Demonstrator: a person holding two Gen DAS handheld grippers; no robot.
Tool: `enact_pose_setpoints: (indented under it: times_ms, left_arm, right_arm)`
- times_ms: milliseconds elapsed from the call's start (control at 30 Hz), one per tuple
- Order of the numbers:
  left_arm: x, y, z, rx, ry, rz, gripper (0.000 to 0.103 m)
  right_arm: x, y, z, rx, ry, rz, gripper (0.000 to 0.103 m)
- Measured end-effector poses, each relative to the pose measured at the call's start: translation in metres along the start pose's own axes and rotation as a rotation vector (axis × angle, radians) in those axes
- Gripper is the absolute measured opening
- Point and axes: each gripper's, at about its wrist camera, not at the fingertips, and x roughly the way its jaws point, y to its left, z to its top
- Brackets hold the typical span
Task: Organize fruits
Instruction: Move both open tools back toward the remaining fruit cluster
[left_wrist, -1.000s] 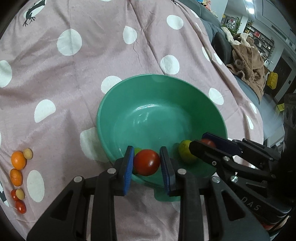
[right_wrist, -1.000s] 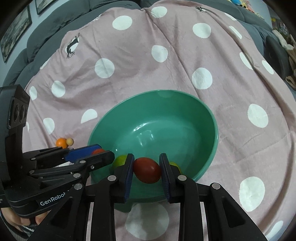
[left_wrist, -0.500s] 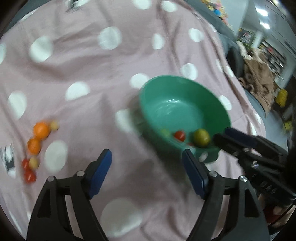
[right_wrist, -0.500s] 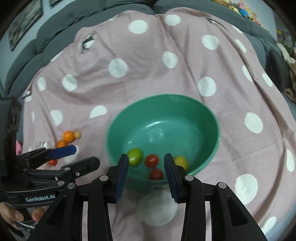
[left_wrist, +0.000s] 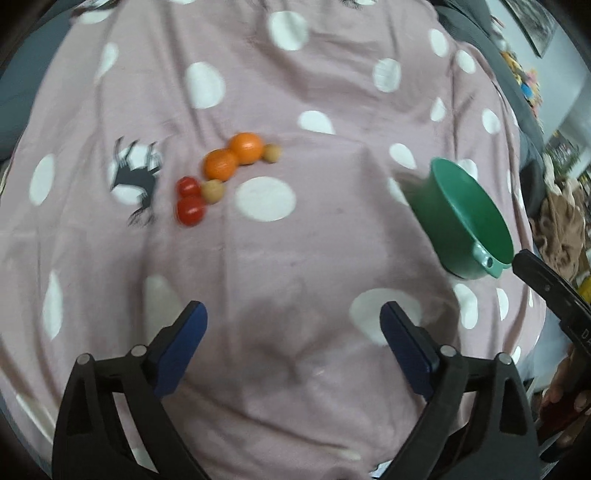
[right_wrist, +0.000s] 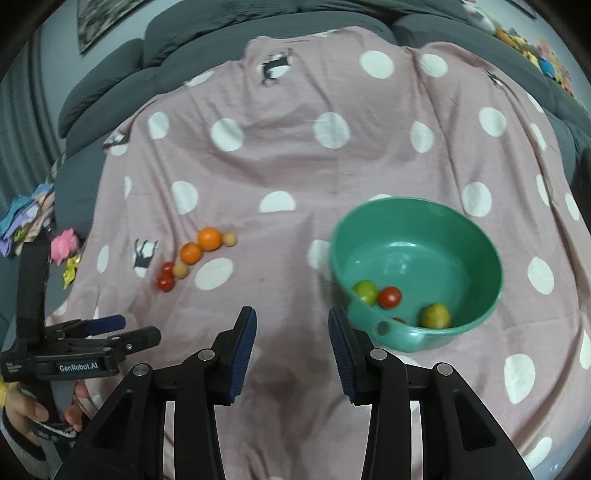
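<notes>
Left tongs (left_wrist: 293, 345) opening, empty, short of fruit row (left_wrist: 225, 173).

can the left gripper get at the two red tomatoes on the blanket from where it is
Probably yes. The left gripper is empty with its jaws opening, and only bare blanket lies between it and the red tomatoes, which touch a small tan fruit.

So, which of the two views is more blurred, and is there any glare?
Left wrist view: motion blur smears the oranges and blanket dots. Right wrist view: sharper, only the green bowl rim is slightly soft, with a faint glare inside it. Both views bend strongly at the edges.
</notes>
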Motion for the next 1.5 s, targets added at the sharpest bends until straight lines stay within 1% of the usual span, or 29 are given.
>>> enact_pose_setpoints:
  times_ms: [133, 400, 533, 700, 833, 1000, 1067, 1167, 1267, 1300, 1367, 1500]
  left_arm:
    - [-0.007, 0.015, -0.005, -0.026, -0.015, 0.017, 0.099]
    - [-0.016, 0.055, -0.02, -0.096, -0.028, 0.034, 0.099]
    - [-0.017, 0.066, -0.023, -0.116, -0.035, 0.014, 0.099]
    - [-0.016, 0.07, -0.02, -0.111, -0.046, -0.022, 0.098]
    - [-0.012, 0.07, -0.015, -0.093, -0.052, -0.039, 0.095]
    - [-0.003, 0.067, -0.002, -0.06, -0.054, -0.058, 0.089]
    - [0.001, 0.064, 0.007, -0.046, -0.062, -0.067, 0.081]
    - [0.011, 0.06, 0.026, -0.012, -0.082, -0.059, 0.076]
    - [0.029, 0.057, 0.049, 0.035, -0.093, -0.041, 0.073]
    - [0.036, 0.056, 0.055, 0.044, -0.089, -0.034, 0.072]
    - [0.05, 0.056, 0.067, 0.056, -0.072, -0.031, 0.066]
    - [0.073, 0.051, 0.088, 0.095, -0.057, -0.024, 0.066]
  right_arm:
    - [0.001, 0.017, -0.002, -0.025, 0.014, 0.02, 0.041]
    - [0.017, 0.042, -0.009, -0.067, 0.081, 0.068, 0.041]
    - [0.03, 0.054, -0.012, -0.088, 0.117, 0.084, 0.041]
    - [0.045, 0.067, -0.015, -0.111, 0.156, 0.112, 0.041]
    - [0.059, 0.074, -0.015, -0.115, 0.189, 0.138, 0.041]
    - [0.076, 0.074, -0.014, -0.107, 0.221, 0.147, 0.041]
    - [0.081, 0.071, -0.012, -0.095, 0.228, 0.152, 0.041]
    - [0.087, 0.068, -0.008, -0.086, 0.229, 0.158, 0.041]
    - [0.091, 0.065, -0.006, -0.084, 0.226, 0.166, 0.041]
    - [0.092, 0.064, -0.006, -0.083, 0.227, 0.169, 0.041]
    - [0.098, 0.062, -0.006, -0.079, 0.231, 0.174, 0.041]
    - [0.109, 0.054, -0.007, -0.066, 0.247, 0.18, 0.041]
